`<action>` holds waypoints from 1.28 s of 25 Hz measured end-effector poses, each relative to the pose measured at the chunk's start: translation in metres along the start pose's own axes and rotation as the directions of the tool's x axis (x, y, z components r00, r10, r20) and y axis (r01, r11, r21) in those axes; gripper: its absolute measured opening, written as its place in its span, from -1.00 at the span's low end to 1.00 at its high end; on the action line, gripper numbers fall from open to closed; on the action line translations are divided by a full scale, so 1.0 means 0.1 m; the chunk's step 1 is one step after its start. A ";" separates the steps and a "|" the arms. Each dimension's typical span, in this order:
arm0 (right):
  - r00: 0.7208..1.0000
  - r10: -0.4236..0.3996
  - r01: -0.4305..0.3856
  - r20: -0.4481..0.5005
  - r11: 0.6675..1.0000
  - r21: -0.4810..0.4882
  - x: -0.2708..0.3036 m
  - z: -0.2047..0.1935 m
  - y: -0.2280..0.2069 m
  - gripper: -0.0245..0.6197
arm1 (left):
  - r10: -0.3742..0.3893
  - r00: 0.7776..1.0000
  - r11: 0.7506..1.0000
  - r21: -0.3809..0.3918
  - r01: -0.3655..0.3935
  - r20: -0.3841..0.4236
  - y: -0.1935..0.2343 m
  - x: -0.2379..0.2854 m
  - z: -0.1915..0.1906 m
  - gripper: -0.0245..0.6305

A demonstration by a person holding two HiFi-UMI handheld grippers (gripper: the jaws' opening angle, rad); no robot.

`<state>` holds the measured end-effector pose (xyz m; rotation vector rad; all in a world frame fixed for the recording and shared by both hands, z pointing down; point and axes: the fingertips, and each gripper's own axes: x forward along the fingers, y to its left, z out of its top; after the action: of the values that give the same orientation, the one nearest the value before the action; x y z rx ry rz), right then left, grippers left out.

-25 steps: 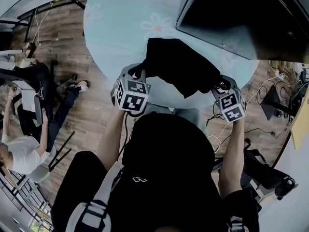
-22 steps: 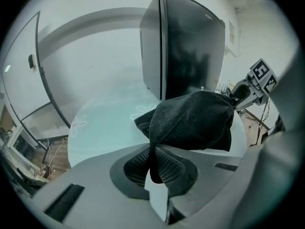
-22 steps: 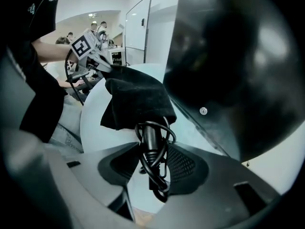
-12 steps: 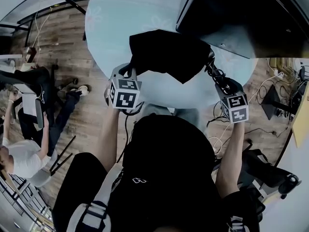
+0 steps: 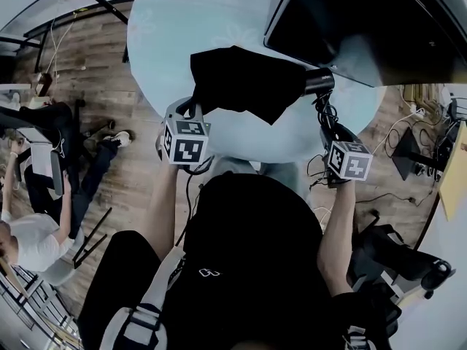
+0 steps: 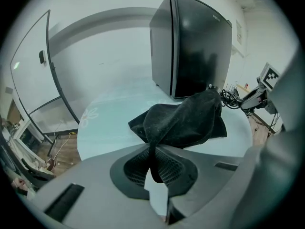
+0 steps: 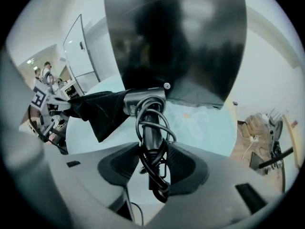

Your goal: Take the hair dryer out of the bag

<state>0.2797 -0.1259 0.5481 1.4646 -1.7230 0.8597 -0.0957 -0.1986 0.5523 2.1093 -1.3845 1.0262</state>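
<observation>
left claw [image 6: 155,163] pinching the black bag [image 6: 183,120], right claw [image 7: 155,168] clamping the hair dryer [image 7: 148,128] handle: draw apart steadily, keeping the cord [image 7: 158,187] clear.

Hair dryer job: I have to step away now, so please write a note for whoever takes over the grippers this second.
Left gripper: shut on a fold of the black bag.
Right gripper: shut on the hair dryer by its handle, with the cord coiled round it.
Where: bag and dryer span between the grippers over the round table.
Done: handle and rear of the barrel are out of the bag.
Left: the barrel's front end is still in the bag's mouth; draw the two apart until it comes free.
</observation>
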 end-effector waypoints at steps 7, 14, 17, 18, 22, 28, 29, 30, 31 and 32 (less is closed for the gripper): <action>0.994 -0.103 0.108 -0.047 0.986 0.126 0.09 -0.09 -0.01 -0.32 | 0.021 0.995 0.999 -0.034 -0.018 0.100 0.01 -0.15 0.16 -0.71; 0.994 -0.095 0.105 -0.052 0.968 0.228 0.17 -0.11 0.14 -0.32 | 0.006 0.985 0.998 -0.059 0.005 0.173 -0.04 -0.40 0.42 -0.70; 0.993 -0.102 0.113 -0.058 0.967 0.227 0.19 -0.13 0.18 -0.32 | 0.021 0.972 0.999 -0.052 -0.009 0.233 -0.08 -0.51 0.63 -0.70; 0.992 -0.107 0.118 -0.059 0.968 0.223 0.19 -0.14 0.19 -0.32 | 0.028 0.966 0.999 -0.048 -0.016 0.255 -0.09 -0.56 0.71 -0.70; 0.991 -0.123 0.133 -0.058 0.968 0.214 0.21 -0.16 0.24 -0.31 | 0.003 0.950 0.999 -0.045 0.012 0.312 -0.17 -0.63 0.94 -0.73; 0.991 -0.123 0.129 -0.049 0.982 0.137 0.17 -0.22 0.29 -0.38 | -0.080 0.939 0.995 -0.033 0.096 0.334 -0.54 -0.51 1.14 -0.82; 0.992 -0.122 0.125 -0.036 0.983 0.133 0.15 -0.20 0.30 -0.41 | -0.100 0.936 0.993 -0.024 0.115 0.337 -0.61 -0.49 1.16 -0.82; 0.992 -0.123 0.124 -0.021 0.984 0.131 0.13 -0.17 0.29 -0.43 | -0.115 0.933 0.991 -0.020 0.129 0.340 -0.68 -0.48 1.18 -0.82; 0.992 -0.129 0.128 -0.003 0.983 0.128 0.11 -0.13 0.27 -0.53 | -0.125 0.931 0.990 -0.021 0.141 0.344 -0.74 -0.46 1.21 -0.83; 0.990 -0.138 0.135 0.018 0.983 0.126 0.08 -0.09 0.25 -0.83 | -0.134 0.928 0.988 -0.027 0.153 0.348 -0.79 -0.45 1.23 -0.86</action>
<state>0.2546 -0.1195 0.5587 1.6631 -1.5915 0.8909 0.0084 -0.2224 0.4430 2.3916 -1.3658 0.5715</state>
